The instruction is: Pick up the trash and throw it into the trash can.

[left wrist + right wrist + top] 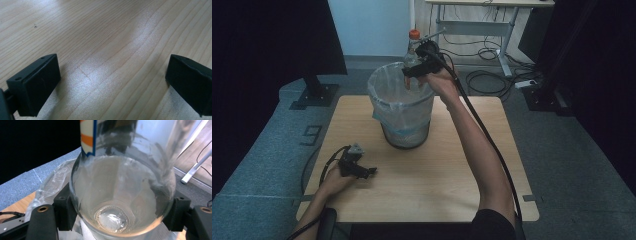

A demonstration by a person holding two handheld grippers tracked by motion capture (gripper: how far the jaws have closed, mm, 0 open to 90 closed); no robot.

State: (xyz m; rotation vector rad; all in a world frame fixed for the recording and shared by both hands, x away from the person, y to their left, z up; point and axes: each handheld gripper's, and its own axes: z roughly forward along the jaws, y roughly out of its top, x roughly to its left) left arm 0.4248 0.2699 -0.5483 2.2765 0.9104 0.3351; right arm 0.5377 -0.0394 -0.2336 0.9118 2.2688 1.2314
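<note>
Right gripper point(412, 70), raised above the far rim of the waste bin point(384, 100); its jaws are pressed against both sides of a clear plastic bottle point(411, 54), which is held upright with its orange cap point(414, 34) uppermost. In the right gripper view the bottle's point(122, 195) rounded lower body is seen clamped between the two black jaws, with an orange-and-white label point(87, 137) higher on its wall and the bin's clear liner point(52, 185) below and behind it. The bin, a dark mesh basket lined with a clear bag, is placed near the middle of the table's far edge. The left gripper point(362, 171) is rested near the table's point(452, 170) near left corner; in the left gripper view its jaws are seen spread wide over bare wood point(107, 50), with nothing between them.

Progress, as judged: the bottle has been picked up and carried to the bin, and is suspended over the opening but not yet inside. What remains is the release, so that the bottle is dropped into the liner. Contents at the bottom of the bin cannot be identified.
</note>
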